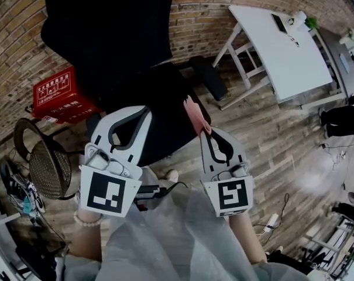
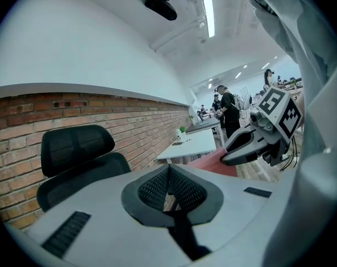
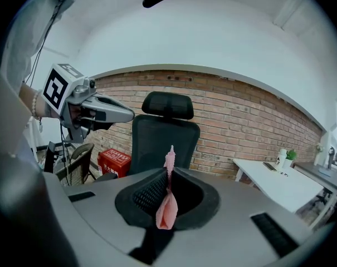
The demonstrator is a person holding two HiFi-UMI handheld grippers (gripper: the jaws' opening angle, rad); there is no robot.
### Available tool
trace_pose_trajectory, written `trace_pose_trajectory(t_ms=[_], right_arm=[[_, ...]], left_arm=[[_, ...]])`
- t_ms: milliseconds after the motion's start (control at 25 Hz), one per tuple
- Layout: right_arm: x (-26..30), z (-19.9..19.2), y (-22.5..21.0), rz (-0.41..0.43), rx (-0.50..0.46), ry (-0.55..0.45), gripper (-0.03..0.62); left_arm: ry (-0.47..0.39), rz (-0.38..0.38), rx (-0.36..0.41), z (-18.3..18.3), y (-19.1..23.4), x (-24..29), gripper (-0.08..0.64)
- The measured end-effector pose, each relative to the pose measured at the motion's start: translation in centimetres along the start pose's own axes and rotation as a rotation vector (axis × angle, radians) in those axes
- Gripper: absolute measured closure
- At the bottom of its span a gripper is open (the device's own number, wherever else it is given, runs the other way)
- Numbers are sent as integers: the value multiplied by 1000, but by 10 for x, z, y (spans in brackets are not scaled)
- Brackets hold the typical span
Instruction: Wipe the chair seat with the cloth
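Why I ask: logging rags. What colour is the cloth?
Pink. The cloth shows best in the right gripper view, clamped by the right gripper.

The person held both grippers out in front, side by side and slightly apart, pointing forward. The left gripper (image 1: 140,111) had its jaws pressed together with nothing between them. The right gripper (image 1: 203,133) was clamped on a pink cloth (image 1: 194,113). A bead bracelet (image 1: 86,219) circled the left wrist.
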State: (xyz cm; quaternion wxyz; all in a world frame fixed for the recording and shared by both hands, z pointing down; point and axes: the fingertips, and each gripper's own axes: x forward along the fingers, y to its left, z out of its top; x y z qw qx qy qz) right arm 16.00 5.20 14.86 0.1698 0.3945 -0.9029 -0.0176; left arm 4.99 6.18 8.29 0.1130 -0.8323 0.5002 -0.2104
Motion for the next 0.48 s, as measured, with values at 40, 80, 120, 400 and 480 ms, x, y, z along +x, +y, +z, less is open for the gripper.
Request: trace_pose_trajectory(t_ms=[40,80,120,400,480], right_arm=[[0,0,0,3,8,-1,543],[0,-1,0,4,17,-1,543],[-1,-1,-2,3,26,0,543],[-1,-4,-9,0,34,9,543],[0,-5,-10,1,25,15,543]], left_arm=[[1,1,0,0,-1,0,541],[1,1,-2,0,-1,0,541],[0,2,-3,0,-1,0,541],[4,3,-5,0,-3,3,541],[2,4,-6,0,-3,4,541]])
